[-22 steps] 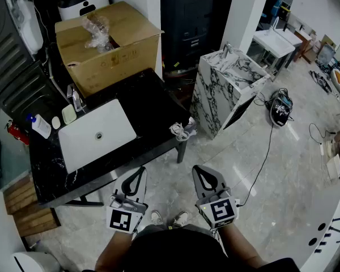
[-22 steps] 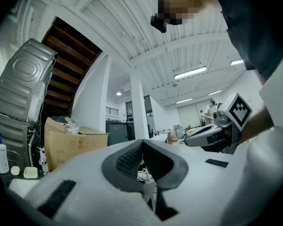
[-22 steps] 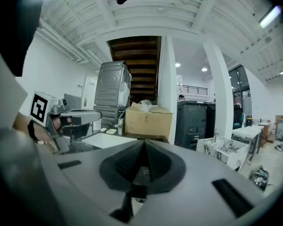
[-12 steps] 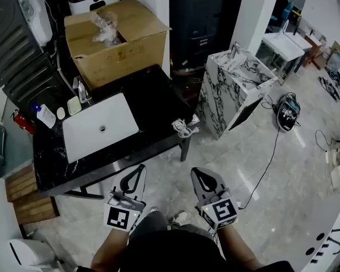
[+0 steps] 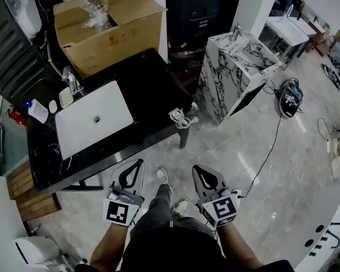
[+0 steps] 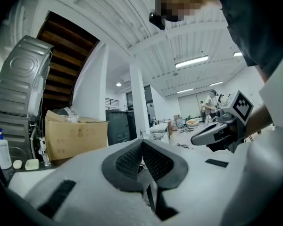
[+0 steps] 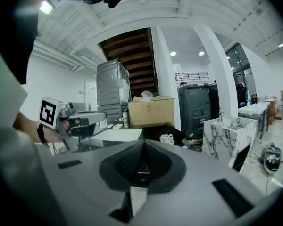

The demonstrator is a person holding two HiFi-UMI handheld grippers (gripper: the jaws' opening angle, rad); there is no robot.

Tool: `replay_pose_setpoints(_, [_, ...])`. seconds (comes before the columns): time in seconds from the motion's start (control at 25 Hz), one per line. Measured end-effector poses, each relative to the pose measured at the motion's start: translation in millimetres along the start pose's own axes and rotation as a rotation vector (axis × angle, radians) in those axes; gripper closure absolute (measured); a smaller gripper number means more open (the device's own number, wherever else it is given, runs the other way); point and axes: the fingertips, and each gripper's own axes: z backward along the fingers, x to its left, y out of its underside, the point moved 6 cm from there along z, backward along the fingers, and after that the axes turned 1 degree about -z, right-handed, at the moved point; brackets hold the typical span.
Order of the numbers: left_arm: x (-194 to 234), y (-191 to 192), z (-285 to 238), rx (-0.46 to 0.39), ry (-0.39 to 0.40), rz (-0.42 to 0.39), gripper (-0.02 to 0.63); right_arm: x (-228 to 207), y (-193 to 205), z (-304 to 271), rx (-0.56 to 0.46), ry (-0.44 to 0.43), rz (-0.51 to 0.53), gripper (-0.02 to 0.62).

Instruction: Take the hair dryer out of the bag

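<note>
I cannot make out a hair dryer in any view. A dark, flat mass [image 5: 150,89] covers the right half of the black counter [image 5: 45,157]; whether it is the bag I cannot tell. A white coiled cord [image 5: 180,118] [image 7: 167,138] lies at the counter's near right corner. My left gripper [image 5: 137,163] [image 6: 141,142] and right gripper [image 5: 197,169] [image 7: 144,142] are held side by side over the floor, short of the counter's front edge. Both are shut with nothing between the jaws.
A white sink basin [image 5: 93,120] is set in the counter, with a soap bottle [image 5: 37,111] at its left. A cardboard box [image 5: 107,33] holding crumpled clear plastic [image 5: 93,10] stands behind. A marble cabinet [image 5: 238,67] is to the right. A black device with a cable [image 5: 289,103] lies on the floor.
The person has stepped forward; a leg and shoe now show between the grippers. The counter and box have shifted in the head view. Both grippers stay shut and side by side.
</note>
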Motion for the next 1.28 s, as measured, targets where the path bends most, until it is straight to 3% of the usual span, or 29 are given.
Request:
replay_pose_setpoints(0.4, [49, 1, -84, -0.036, 0.053, 0.036, 0.584, -43, -20, -54, 0.055, 0.027, 0.008, 0.581])
replay_pose_setpoints(0.6, [84, -2, -127, -0.056, 0.077, 0.054, 0.584, -61, -56, -109, 0.024, -0.011, -0.024, 0.581])
replay_pose_setpoints(0.72, [101, 1, -149, -0.049, 0.11, 0.063, 0.584, -71, -80, -137, 0.005, 0.019, 0.0, 0.581])
replay_pose_setpoints(0.96, [111, 12, -168, -0.03, 0.146, 0.034, 0.584, -93, -93, -166, 0.019, 0.091, -0.001, 0.581])
replay_pose_setpoints(1.28, [108, 44, -185, 0.025, 0.126, 0.043, 0.583, -105, -89, -191, 0.041, 0.056, -0.016, 0.581])
